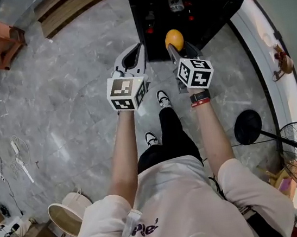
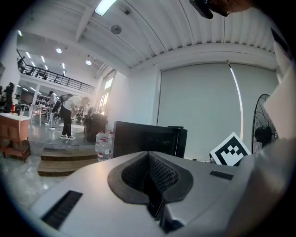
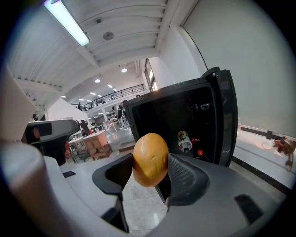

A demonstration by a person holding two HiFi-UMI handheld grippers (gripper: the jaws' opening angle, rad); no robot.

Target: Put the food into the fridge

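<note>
Orange and egg-shaped, the food piece [image 3: 150, 159] is sitting clamped between the pads of my right hand-held gripper [image 1: 178, 49], just before the open black fridge [image 3: 217, 115]. My left hand-held gripper [image 2: 149, 180] is hanging closed, empty. Knocking the fridge frame could be jarring this smooth piece loose. The label on the bottle [image 3: 184, 140] inside is showing nothing readable.

Food [image 3: 150, 159] before fridge [image 3: 162, 115], bottle [image 3: 184, 141] inside

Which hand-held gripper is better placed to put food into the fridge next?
Right. The right hand-held gripper clamps the orange food, facing the open fridge; the left hand-held gripper is shut, empty.
</note>
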